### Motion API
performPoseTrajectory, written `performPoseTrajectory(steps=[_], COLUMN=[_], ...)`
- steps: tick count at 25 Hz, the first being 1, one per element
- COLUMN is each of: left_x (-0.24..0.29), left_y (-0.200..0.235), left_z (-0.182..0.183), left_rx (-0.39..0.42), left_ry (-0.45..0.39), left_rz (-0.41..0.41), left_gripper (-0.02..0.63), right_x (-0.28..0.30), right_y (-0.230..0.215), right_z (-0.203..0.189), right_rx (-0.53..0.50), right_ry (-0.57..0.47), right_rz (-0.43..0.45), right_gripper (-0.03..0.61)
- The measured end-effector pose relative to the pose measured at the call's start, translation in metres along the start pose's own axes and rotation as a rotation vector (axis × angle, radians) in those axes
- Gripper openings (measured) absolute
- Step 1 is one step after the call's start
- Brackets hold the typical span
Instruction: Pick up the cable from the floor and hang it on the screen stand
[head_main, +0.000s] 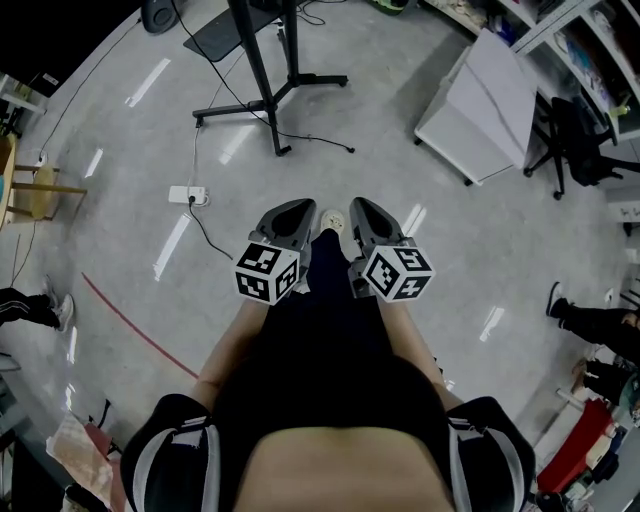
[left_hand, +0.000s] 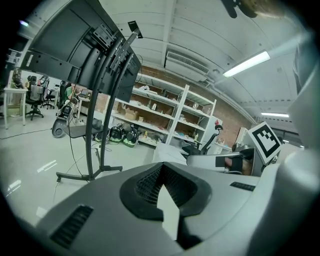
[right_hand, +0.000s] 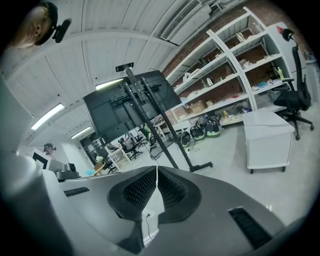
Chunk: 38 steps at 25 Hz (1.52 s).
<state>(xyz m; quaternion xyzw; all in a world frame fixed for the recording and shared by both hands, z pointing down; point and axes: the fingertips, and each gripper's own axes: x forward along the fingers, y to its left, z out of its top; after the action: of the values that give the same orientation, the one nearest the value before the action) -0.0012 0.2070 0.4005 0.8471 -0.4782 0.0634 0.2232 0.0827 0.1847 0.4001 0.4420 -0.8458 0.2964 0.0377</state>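
1. Top (head_main: 330, 400): black, with short sleeves (head_main: 172, 455) that carry pale curved stripes at the shoulders.
2. Trousers (head_main: 328, 262): dark. A white shoe (head_main: 333, 219) shows past them.
3. Left gripper (head_main: 303, 208): smooth grey moulded shell, rounded and narrowing to the tip. At its rear sits the left cube (head_main: 267, 272), white with black square markers.
4. Right gripper (head_main: 358, 206): the same grey shell, with the right cube (head_main: 397, 272) marked likewise.
5. Pads (left_hand: 147, 182): black and finely ribbed, set in a dark recess.
6. Slots (right_hand: 248, 226): dark, ribbed, sunk into each shell's top.
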Motion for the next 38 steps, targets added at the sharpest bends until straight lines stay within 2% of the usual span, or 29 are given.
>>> performPoseTrajectory(steps=[10,19,24,31,38], left_x=[0.076,0.131,0.160,0.194,0.211], left_y=[0.016,0.027,0.045,0.066,0.077], left_z=[0.034,0.061,0.077,0.091,0.100], left_rx=[0.011,0.018,0.027,0.016,0.015], left_ry=[0.045,0.043,0.033,0.022,0.000], left_rz=[-0.001,-0.008,0.016,0.031,0.041], left_gripper=[0.003,0.003,0.003,0.003,0.003], right_x=[0.042,0.074,0.096,0.130,0.150], right_y=[-0.059,-0.099,-0.119,-0.141,-0.148], right_z=[0.055,0.097,0.118,0.137,0.139], right_rx=[0.006,-0.010,-0.015,-0.026,-0.040], right_ry=[0.003,-0.022,-0.022,-0.015,0.008], right_rz=[-0.015,-0.016,-0.017,-0.005,0.017], right_gripper=[0.025,0.025,0.023,0.025,0.025])
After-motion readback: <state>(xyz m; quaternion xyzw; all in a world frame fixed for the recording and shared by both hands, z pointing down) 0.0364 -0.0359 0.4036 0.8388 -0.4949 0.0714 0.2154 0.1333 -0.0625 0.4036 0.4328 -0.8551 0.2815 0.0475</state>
